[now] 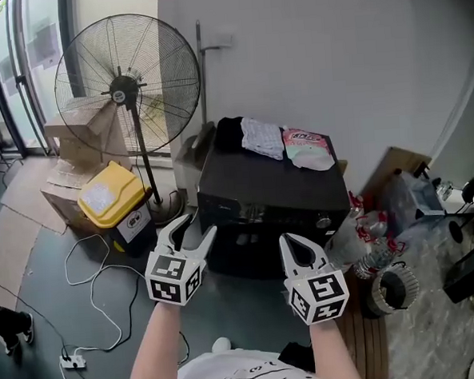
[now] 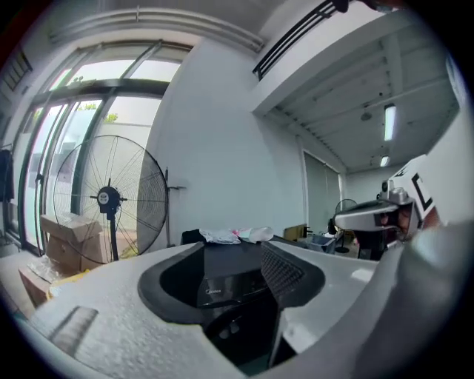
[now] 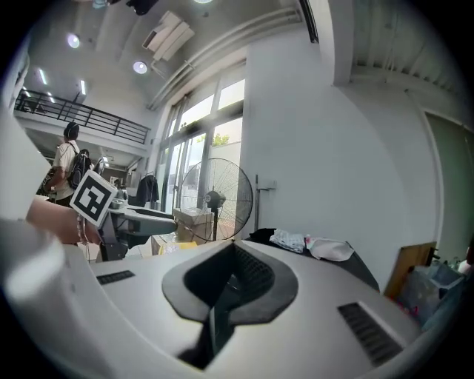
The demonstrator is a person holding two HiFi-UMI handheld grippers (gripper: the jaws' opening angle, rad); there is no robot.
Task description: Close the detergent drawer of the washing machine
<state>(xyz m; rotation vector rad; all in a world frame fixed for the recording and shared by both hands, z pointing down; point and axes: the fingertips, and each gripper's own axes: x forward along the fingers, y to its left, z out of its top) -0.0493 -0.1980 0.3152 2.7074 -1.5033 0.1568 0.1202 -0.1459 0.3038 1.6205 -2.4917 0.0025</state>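
Note:
A black washing machine [image 1: 269, 192] stands against the white wall, with folded clothes [image 1: 286, 145] on its lid. Its front control strip [image 1: 259, 215] has a knob [image 1: 325, 221] at the right end; I cannot make out how the detergent drawer stands. My left gripper [image 1: 193, 230] hovers in front of the machine's left corner, jaws wide apart and empty; the machine [image 2: 229, 270] shows between them in the left gripper view. Level with it, my right gripper [image 1: 302, 249] is held before the machine's right half. Its pads [image 3: 255, 277] meet with nothing between them.
A tall standing fan [image 1: 127, 87] is left of the machine, with a yellow-lidded box [image 1: 112, 196] and cardboard boxes [image 1: 82, 138] beside it. A white cable [image 1: 95, 293] runs over the floor. Bottles and clutter [image 1: 385, 248] crowd the right side.

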